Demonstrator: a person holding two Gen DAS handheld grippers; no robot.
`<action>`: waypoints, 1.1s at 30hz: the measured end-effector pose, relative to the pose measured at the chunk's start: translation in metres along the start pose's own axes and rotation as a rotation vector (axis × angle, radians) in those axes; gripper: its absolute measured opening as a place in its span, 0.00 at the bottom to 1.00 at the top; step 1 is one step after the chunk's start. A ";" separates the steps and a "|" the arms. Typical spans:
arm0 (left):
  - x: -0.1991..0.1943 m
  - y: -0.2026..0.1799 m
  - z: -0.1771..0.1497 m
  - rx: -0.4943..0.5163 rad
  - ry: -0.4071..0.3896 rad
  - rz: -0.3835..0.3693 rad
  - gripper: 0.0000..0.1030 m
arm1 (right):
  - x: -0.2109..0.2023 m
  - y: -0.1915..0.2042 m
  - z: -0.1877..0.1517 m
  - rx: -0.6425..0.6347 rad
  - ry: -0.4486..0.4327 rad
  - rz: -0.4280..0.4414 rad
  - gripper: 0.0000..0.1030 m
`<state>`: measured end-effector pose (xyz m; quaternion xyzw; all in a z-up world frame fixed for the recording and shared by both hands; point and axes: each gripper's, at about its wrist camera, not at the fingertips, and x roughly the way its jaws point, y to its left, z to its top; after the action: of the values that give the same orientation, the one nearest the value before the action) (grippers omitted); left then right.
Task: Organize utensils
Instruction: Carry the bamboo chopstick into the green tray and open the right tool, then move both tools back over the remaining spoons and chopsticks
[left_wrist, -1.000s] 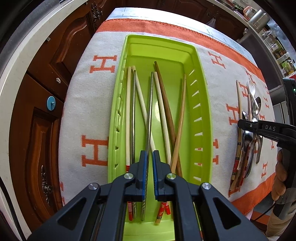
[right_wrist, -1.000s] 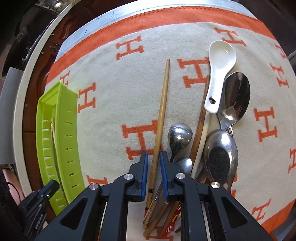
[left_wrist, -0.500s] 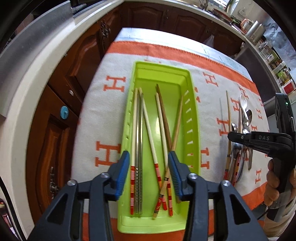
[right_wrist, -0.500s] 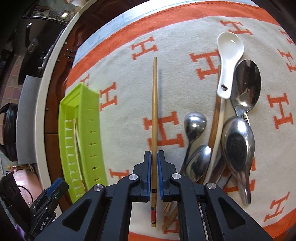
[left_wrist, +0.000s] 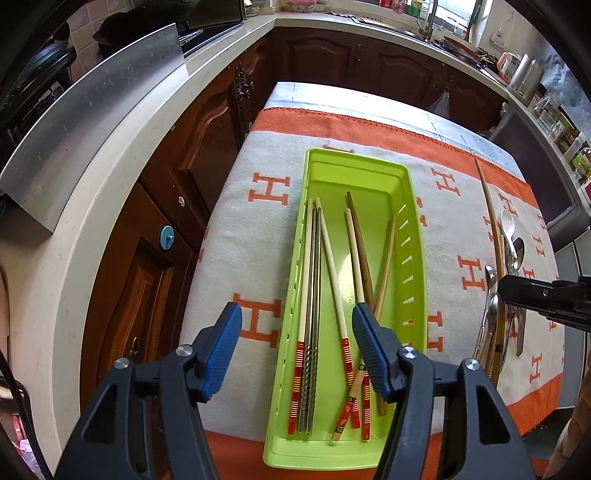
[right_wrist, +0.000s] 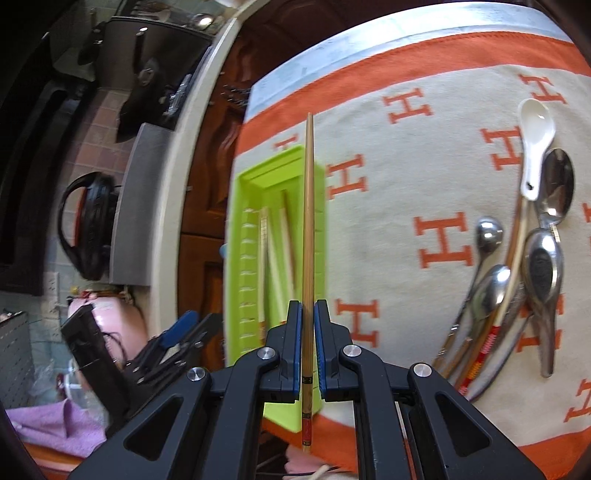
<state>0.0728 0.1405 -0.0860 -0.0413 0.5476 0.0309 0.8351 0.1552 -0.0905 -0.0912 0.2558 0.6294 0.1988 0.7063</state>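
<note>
My left gripper stands wide above the near end of the green tray; its jaws have just been opening and the blue pads press on nothing. Below them several chopsticks lie lengthwise in the tray: a pale pair with red striped ends and a metal pair at the 9 o'clock side, darker wooden ones crossing toward 3 o'clock. Their near ends are partly covered by my right-side finger, so I cannot count them exactly.

My right gripper is narrow and holds one bamboo chopstick, lifted off the cloth and pointing to 12 o'clock. In this view the stick crosses in front of the tray, which is blurred, so I cannot tell how high it is over it.

At 3 o'clock on the orange-and-white blanket, which covers the bench, the spoons remain in a heap: a white ceramic spoon and some metal spoons, with more chopsticks under them. Their handles overlap and are hard to separate. In the left view the right gripper is cut by the edge at 3 o'clock.
</note>
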 end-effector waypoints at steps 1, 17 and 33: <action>0.000 0.000 0.000 -0.002 -0.001 -0.002 0.59 | -0.002 0.005 -0.003 -0.011 0.006 0.012 0.06; 0.000 0.012 -0.006 -0.043 -0.018 0.001 0.66 | 0.046 0.053 -0.014 -0.090 0.087 0.045 0.06; 0.005 0.016 -0.008 -0.059 -0.009 -0.003 0.69 | 0.078 0.040 -0.007 -0.077 0.077 -0.056 0.40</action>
<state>0.0660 0.1553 -0.0940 -0.0666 0.5425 0.0461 0.8361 0.1601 -0.0116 -0.1287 0.2028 0.6548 0.2125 0.6964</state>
